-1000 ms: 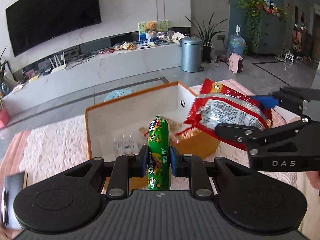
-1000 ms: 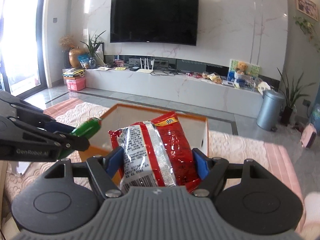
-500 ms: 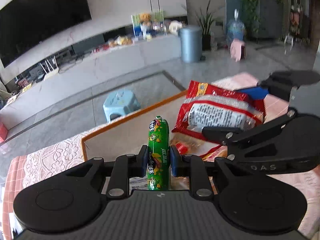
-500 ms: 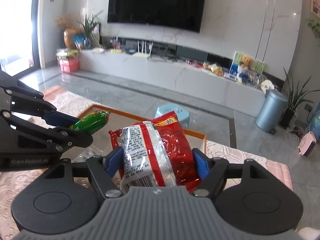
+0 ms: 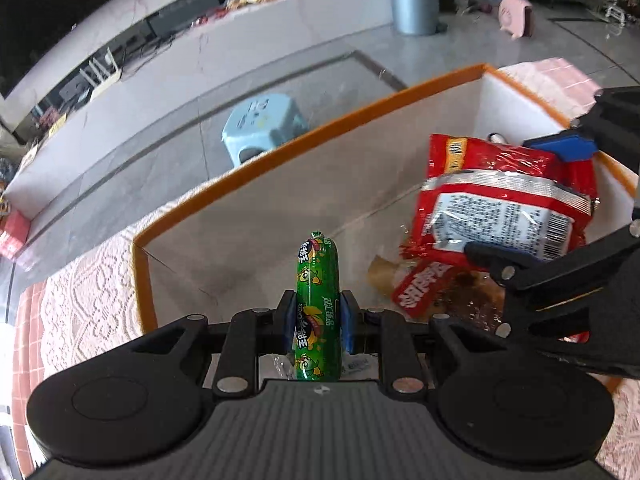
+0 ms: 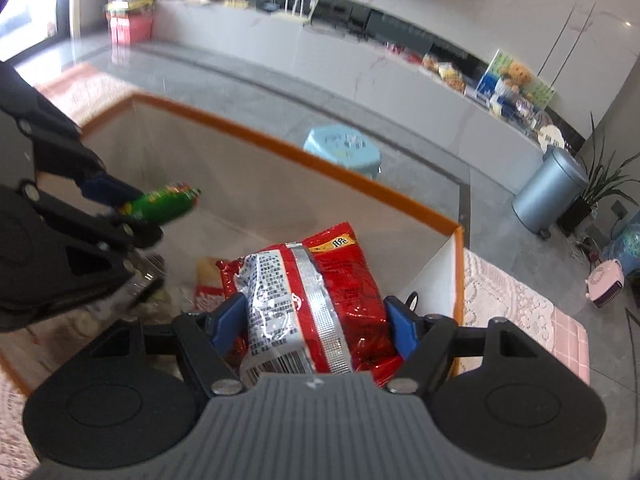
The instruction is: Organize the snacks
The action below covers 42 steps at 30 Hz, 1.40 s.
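Observation:
My left gripper (image 5: 316, 322) is shut on a green sausage stick (image 5: 317, 304), held upright over the left part of the orange-rimmed white box (image 5: 304, 136). My right gripper (image 6: 312, 320) is shut on a red and silver snack bag (image 6: 308, 300), held inside the box (image 6: 280, 148) near its right wall. In the left wrist view the bag (image 5: 500, 204) hangs above smaller red and brown packets (image 5: 424, 284) on the box floor. In the right wrist view the sausage (image 6: 164, 204) sticks out from the left gripper (image 6: 132, 216) at left.
The box stands on a table with a white lace cloth (image 5: 80, 292) over pink (image 6: 520, 304). Beyond the table's far edge a light blue stool (image 5: 264, 128) stands on the grey floor. A grey bin (image 6: 548, 192) is at far right.
Both grippers tilted down and moved forward over the box. The sausage and the bag now hang inside its walls, lower than before.

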Motion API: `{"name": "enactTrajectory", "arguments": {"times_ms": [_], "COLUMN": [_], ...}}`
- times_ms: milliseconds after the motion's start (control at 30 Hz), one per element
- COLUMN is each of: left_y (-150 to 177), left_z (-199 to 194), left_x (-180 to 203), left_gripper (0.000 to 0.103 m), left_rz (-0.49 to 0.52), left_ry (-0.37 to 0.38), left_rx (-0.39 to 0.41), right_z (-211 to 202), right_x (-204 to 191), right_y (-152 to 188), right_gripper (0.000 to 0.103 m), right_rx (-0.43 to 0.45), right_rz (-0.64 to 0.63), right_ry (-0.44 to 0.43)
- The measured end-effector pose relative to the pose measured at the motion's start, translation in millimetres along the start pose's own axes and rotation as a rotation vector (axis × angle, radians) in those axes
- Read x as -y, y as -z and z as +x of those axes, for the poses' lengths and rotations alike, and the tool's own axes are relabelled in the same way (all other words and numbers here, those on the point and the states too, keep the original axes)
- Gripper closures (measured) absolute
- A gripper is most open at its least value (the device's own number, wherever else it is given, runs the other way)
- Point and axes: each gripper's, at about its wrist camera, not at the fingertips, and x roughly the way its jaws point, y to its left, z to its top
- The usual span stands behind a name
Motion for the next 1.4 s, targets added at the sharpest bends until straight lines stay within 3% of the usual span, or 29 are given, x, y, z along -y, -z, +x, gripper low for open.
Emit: {"name": "enactTrajectory", "arguments": {"times_ms": [333, 467, 600, 967, 1033, 1133, 1400], "left_y": [-14.6, -13.5, -11.5, -6.8, -6.4, -5.3, 11.3], "left_z": [22.7, 29.0, 26.9, -12.8, -26.0, -46.6, -115.8], "left_x": [5.1, 2.0, -1.7, -6.3, -7.8, -8.7, -5.7], "left_gripper": [0.078, 0.078, 0.073, 0.051, 0.047, 0.042, 0.039], "left_rz": [0.019, -0.019, -0.037, -0.074, -0.084, -0.081, -0.107], "left_ry": [0.003, 0.024, 0.04, 0.041, 0.042, 0.026, -0.057], "left_rx": [-0.083, -0.122, -0.13, -0.086, -0.069, -0.047, 0.102], "right_z": [25.2, 30.3, 31.0, 1.5, -8.2, -27.8, -102.8], "right_x": [-9.4, -9.8, -8.4, -0.8, -1.1, 1.6, 2.4], "right_y": [-5.5, -6.7, -7.4, -7.5, -8.1, -11.1, -10.0], "right_gripper": [0.031, 0.031, 0.024, 0.018, 0.01, 0.008, 0.008], "right_rx": [-0.09, -0.126, -0.138, -0.103, -0.088, -0.053, 0.041], "right_rz": [-0.072, -0.097, -0.097, -0.075, -0.081, -0.088, -0.068], "right_ry": [0.003, -0.005, 0.002, 0.033, 0.047, 0.07, 0.077]}}
